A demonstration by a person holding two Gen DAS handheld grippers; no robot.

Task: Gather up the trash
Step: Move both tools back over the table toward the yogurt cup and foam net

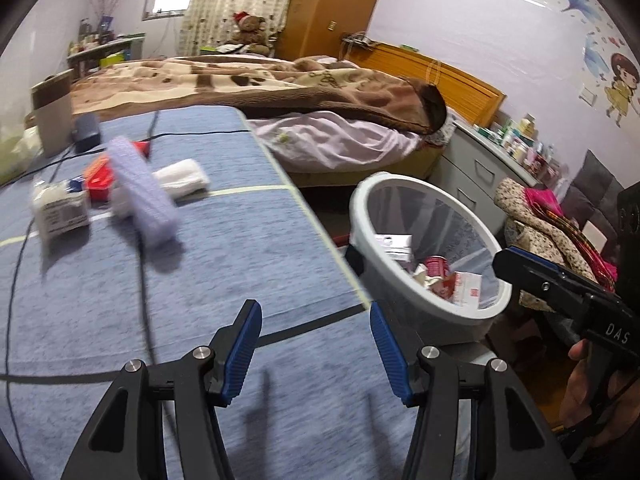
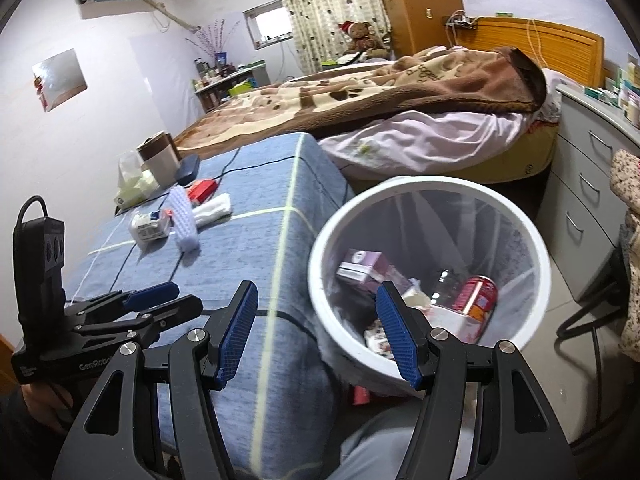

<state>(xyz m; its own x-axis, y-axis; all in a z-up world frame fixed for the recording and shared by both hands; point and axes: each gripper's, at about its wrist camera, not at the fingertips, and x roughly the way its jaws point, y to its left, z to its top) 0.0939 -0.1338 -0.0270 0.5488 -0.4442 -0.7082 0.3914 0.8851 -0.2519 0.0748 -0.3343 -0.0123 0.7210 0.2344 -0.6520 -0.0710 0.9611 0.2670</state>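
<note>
A white trash bin (image 1: 424, 304) (image 2: 332, 336) with a clear liner stands beside the blue-covered table (image 1: 240, 256) (image 2: 256, 240). It holds a red can (image 2: 478, 296), a pink box (image 2: 362, 266) and wrappers. On the table lie a lavender block (image 1: 142, 192) (image 2: 183, 220), a white roll (image 1: 182, 178) (image 2: 214, 208), a red packet (image 1: 100, 178) (image 2: 202, 190) and a white labelled box (image 1: 60, 208) (image 2: 148, 226). My left gripper (image 1: 316, 348) (image 2: 160, 300) is open and empty over the table's near part. My right gripper (image 2: 316, 336) is open and empty at the bin's near rim; its fingers (image 1: 520, 268) also show in the left wrist view.
A cup (image 2: 158, 158), a dark case (image 2: 188, 168), a plastic bag (image 2: 132, 184) and a black cable (image 1: 140, 280) lie on the table's far side. A bed with a brown blanket (image 1: 280, 80) is behind. A grey drawer unit (image 2: 584, 200) stands right of the bin.
</note>
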